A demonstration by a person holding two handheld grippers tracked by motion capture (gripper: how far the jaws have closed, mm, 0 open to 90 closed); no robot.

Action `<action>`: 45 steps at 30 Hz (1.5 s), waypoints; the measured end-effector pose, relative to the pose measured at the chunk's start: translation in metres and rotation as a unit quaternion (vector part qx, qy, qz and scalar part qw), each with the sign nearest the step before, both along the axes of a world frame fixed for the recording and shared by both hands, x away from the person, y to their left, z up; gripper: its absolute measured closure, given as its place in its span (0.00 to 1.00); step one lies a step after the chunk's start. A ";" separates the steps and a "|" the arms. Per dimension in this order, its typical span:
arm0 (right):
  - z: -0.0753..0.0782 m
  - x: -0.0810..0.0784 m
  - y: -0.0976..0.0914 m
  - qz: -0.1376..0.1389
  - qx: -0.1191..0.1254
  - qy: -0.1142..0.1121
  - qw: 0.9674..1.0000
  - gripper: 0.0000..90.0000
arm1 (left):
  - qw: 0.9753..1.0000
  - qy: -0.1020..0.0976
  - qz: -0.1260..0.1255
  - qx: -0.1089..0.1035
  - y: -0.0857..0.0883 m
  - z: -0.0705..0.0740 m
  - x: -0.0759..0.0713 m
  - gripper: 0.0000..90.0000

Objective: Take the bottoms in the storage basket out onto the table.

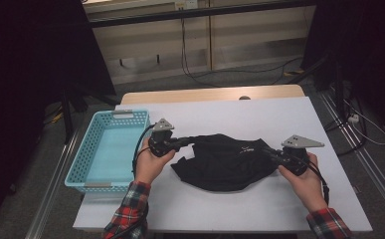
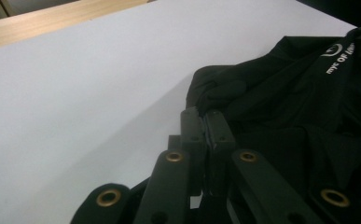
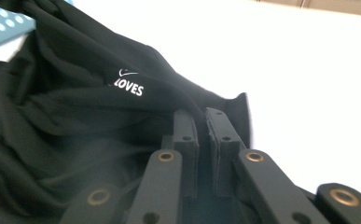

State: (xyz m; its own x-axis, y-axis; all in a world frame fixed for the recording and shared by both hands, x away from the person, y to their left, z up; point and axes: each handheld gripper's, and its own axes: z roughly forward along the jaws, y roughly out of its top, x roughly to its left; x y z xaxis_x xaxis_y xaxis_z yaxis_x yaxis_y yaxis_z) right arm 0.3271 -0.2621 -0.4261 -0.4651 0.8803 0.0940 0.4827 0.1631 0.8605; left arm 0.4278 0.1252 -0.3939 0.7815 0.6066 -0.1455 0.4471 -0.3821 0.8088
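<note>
Gripping: a black garment is pinched at both ends, so it can probably be spread or lifted evenly.
Garment: it is crumpled on the white surface, just beside the blue basket.
Left hand-held gripper: it is clamped on the garment edge nearest the basket.
Right hand-held gripper: it is nearly closed on a fold at the garment's far end from the basket.

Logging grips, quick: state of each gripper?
Left gripper: shut on black fabric garment.
Right gripper: shut on the garment's other edge.
</note>
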 end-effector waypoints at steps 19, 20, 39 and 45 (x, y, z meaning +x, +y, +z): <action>-0.013 -0.027 0.002 0.029 -0.030 0.037 0.998 0.71 | 0.999 0.012 -0.037 0.014 -0.022 -0.006 -0.007 0.98; -0.011 -0.027 0.001 0.026 -0.025 0.034 0.999 0.65 | 0.999 0.013 -0.037 0.013 -0.022 -0.006 -0.007 0.98; -0.008 -0.005 0.002 -0.006 -0.009 0.028 1.000 0.59 | 0.999 0.015 -0.033 0.017 -0.019 -0.010 -0.008 0.98; -0.018 -0.021 0.015 0.022 -0.037 0.047 0.998 0.62 | 0.999 0.015 -0.035 0.016 -0.020 -0.009 -0.008 0.98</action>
